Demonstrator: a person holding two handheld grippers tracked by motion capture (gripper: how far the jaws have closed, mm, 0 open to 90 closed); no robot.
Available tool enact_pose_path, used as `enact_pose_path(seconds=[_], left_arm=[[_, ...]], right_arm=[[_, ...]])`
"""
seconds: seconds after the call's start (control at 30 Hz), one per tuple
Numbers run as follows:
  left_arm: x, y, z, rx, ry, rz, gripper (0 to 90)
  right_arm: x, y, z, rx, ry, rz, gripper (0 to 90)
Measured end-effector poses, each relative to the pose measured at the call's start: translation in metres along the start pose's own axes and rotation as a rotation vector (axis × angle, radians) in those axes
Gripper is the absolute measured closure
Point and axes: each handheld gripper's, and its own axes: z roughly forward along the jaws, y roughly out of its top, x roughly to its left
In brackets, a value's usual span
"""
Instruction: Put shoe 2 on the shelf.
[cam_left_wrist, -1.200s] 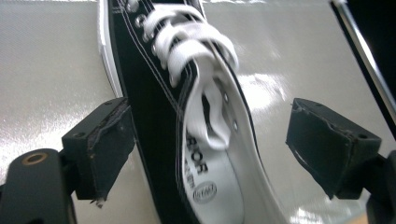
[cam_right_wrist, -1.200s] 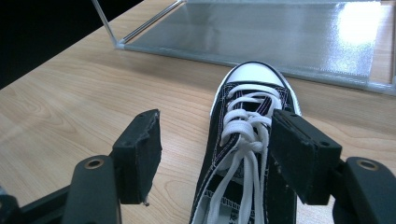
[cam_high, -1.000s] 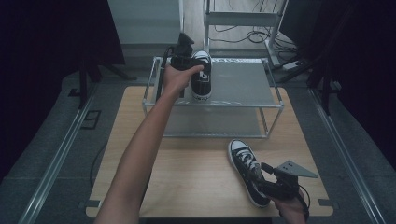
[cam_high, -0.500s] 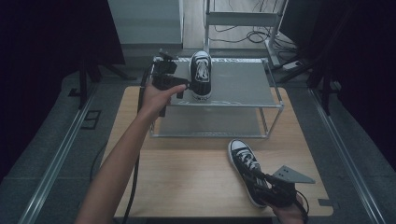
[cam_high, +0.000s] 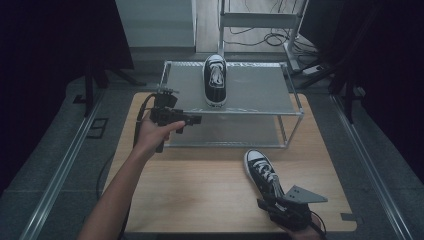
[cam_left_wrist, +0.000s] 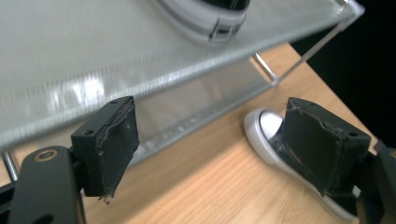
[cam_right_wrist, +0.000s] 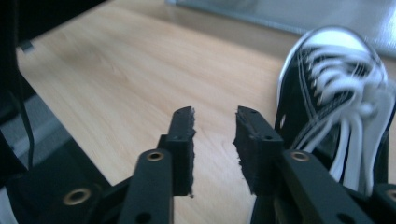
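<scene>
In the high view, one black sneaker with white laces (cam_high: 215, 80) stood on the top shelf of the metal rack (cam_high: 260, 92) near the upper middle of the frame, toe pointing away from the camera, heel close to the shelf's front edge. The left gripper (cam_high: 192, 120) hung left of centre, off the rack's front left corner and just in front of the top shelf, apart from that shoe. In the left gripper view its fingers (cam_left_wrist: 109, 142) stood apart with nothing between them, having just been closing a little; the shelf edge and the shoe's heel (cam_left_wrist: 205, 21) crossed the top of that frame.

The second sneaker (cam_high: 265, 175) lay on the wooden surface (cam_high: 200, 190) at the lower right of the high view, in front of the rack, toe toward it. The right gripper (cam_high: 267, 204) sat at that shoe's heel end, near the bottom edge of the frame. In the right gripper view its fingers (cam_right_wrist: 184, 140) had just been closing and stood close together with a narrow gap over bare wood, clamped on nothing; the laced shoe (cam_right_wrist: 336, 107) lay just beside them at the right of the frame.
</scene>
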Motion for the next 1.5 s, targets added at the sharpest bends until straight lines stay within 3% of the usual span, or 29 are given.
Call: enact_pose_path(seconds=[0.17,0.33,0.43,0.53,0.73,0.8,0.87,0.9,1.0,1.03,1.1,1.2,1.3,1.4,1.5], left_arm=[[0.002,-0.031,0.0,0.006,-0.004,0.031,19.2],[0.007,-0.055,0.004,0.02,-0.011,0.033,19.6],[0.01,-0.069,0.005,0.031,-0.013,0.034,19.8],[0.013,-0.082,0.006,0.04,-0.02,0.038,20.0],[0.019,-0.107,0.013,0.049,-0.039,0.007,20.2],[0.021,-0.115,0.015,0.054,-0.042,-0.003,20.3],[0.024,-0.124,0.018,0.058,-0.044,-0.015,20.4],[0.024,-0.127,0.019,0.058,-0.045,-0.018,20.6],[0.025,-0.138,0.023,0.068,-0.045,-0.03,20.6],[0.025,-0.142,0.025,0.072,-0.048,-0.031,20.7],[0.025,-0.148,0.028,0.079,-0.053,-0.033,20.7],[0.025,-0.157,0.034,0.092,-0.05,-0.035,20.9],[0.025,-0.162,0.039,0.101,-0.052,-0.033,21.0],[0.025,-0.164,0.041,0.107,-0.045,-0.024,21.0],[0.025,-0.166,0.042,0.107,-0.043,-0.026,21.0]], right_arm=[[0.001,-0.015,0.004,0.061,-0.011,-0.013,82.0],[0.0,-0.02,0.004,0.065,-0.039,-0.033,89.2],[0.0,-0.02,0.002,0.065,-0.045,-0.036,89.8],[0.0,-0.022,-0.008,0.02,0.023,0.01,89.9],[0.007,-0.031,-0.006,0.081,-0.004,-0.009,90.0],[0.006,-0.036,-0.003,0.111,-0.04,-0.018,90.0],[0.0,-0.039,-0.001,0.127,-0.081,-0.019,90.0],[-0.006,-0.04,-0.003,0.114,-0.05,0.006,90.0],[-0.01,-0.041,-0.005,0.114,-0.075,-0.001,90.0],[-0.014,-0.041,-0.007,0.111,-0.06,0.016,90.0],[-0.02,-0.041,-0.009,0.109,-0.08,0.022,90.0],[-0.035,-0.042,-0.014,0.111,-0.09,0.035,90.0],[-0.052,-0.044,-0.022,0.11,-0.148,0.036,90.0],[-0.064,-0.045,-0.025,0.114,-0.139,0.056,89.4],[-0.061,-0.042,-0.029,0.08,-0.113,0.023,73.3]])
